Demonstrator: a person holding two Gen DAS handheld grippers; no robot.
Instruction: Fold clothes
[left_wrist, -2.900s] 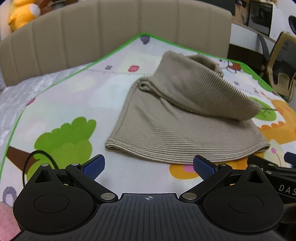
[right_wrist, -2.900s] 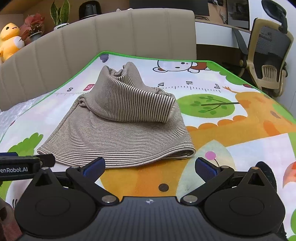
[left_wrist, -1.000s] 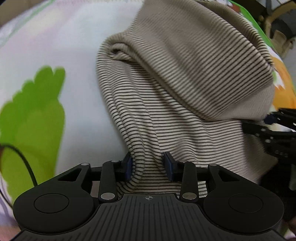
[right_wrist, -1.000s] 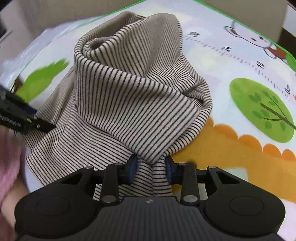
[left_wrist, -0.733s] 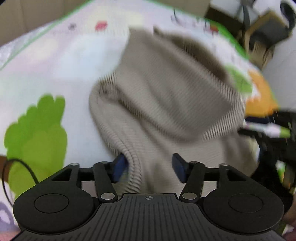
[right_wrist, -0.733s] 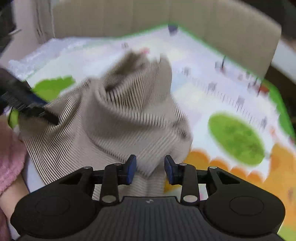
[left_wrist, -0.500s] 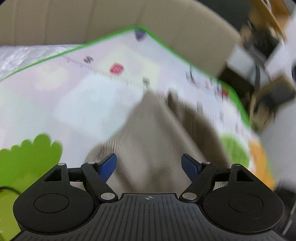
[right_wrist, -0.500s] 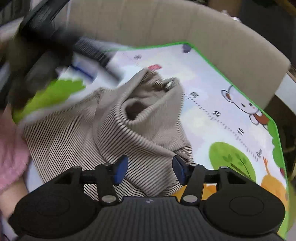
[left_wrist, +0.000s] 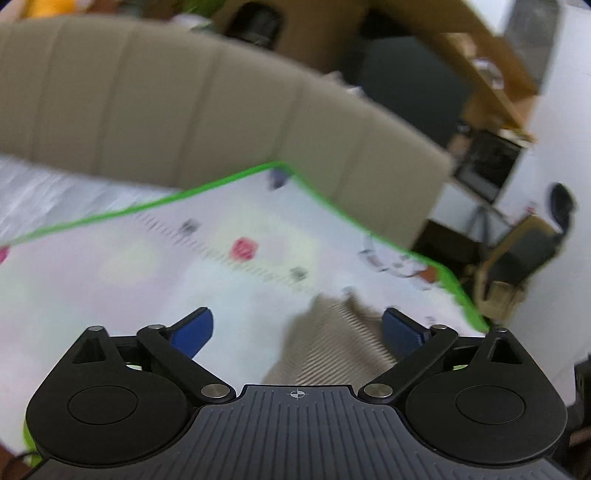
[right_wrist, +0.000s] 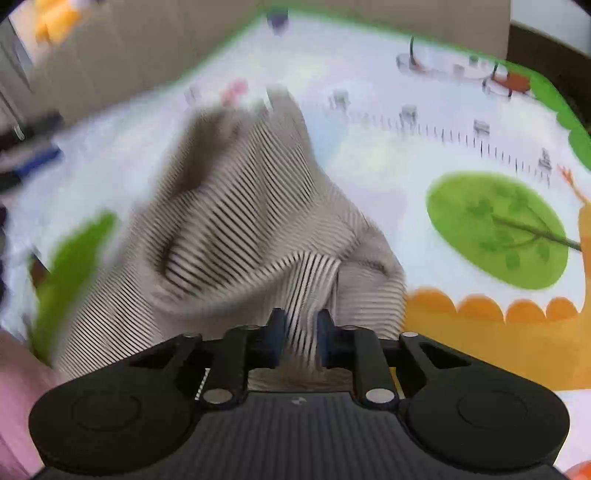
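A beige garment with thin dark stripes (right_wrist: 240, 206) lies bunched on a cartoon play mat (right_wrist: 388, 166). My right gripper (right_wrist: 299, 332) is shut on a fold at its near edge, and the cloth rises in a ridge from the pads. My left gripper (left_wrist: 297, 325) is lifted off the cloth, its jaws opening wide with nothing pressed between them. Only the far end of the garment (left_wrist: 332, 343) shows low between its fingers. The left wrist view is blurred and looks toward the mat's (left_wrist: 129, 280) far corner.
A beige padded headboard (left_wrist: 184, 110) runs behind the mat's green edge. An office chair (left_wrist: 524, 258) and a desk with a monitor (left_wrist: 487, 162) stand to the right. A pink sleeve (right_wrist: 14, 387) sits at the lower left.
My left gripper let go of the garment's hem, opened wide, rose and tilted up toward the headboard. My right gripper opened briefly, then shut again on a fold of the garment.
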